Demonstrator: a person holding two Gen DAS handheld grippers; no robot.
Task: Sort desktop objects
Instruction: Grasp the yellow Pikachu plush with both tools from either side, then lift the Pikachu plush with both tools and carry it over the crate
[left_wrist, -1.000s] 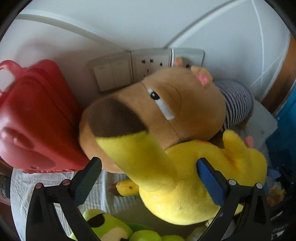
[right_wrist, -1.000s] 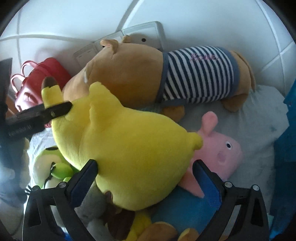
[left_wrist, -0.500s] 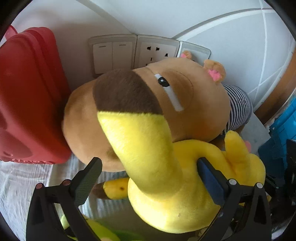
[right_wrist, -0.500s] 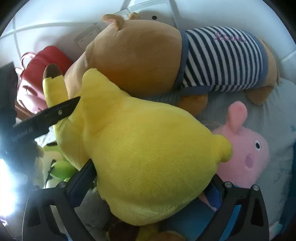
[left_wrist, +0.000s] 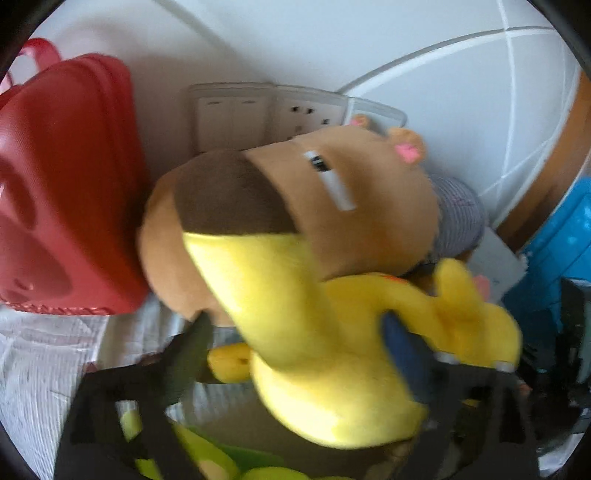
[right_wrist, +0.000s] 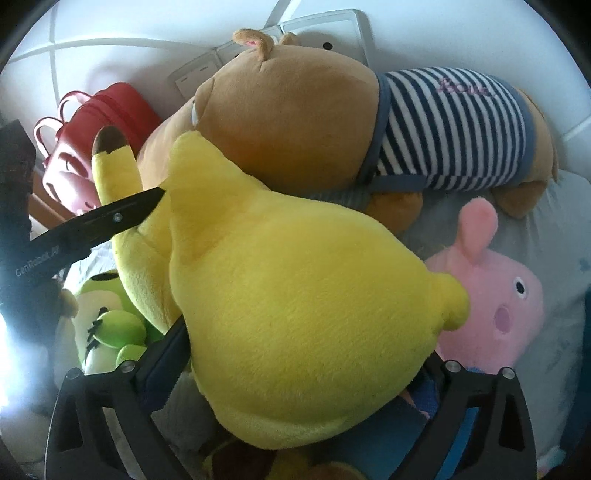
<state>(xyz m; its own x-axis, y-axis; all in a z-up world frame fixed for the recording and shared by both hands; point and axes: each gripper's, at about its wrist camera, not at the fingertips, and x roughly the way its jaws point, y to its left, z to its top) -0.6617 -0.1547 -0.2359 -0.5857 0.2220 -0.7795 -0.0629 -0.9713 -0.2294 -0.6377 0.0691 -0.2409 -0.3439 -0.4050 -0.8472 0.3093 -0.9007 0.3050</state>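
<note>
**Yellow plush toy carried by both tongs**

Left tongs (left_wrist: 295, 332) pinch the yellow plush toy (right_wrist: 295, 314) at its head end, at nine o'clock; right tongs (right_wrist: 306, 350) straddle its body, grip unclear, apparently sharing the load above the brown bear (right_wrist: 295, 110).

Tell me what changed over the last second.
The yellow plush grew larger in the right wrist view as the right gripper closed in around its body. The left gripper narrowed onto its ear. The brown bear and pink pig stayed put.
</note>
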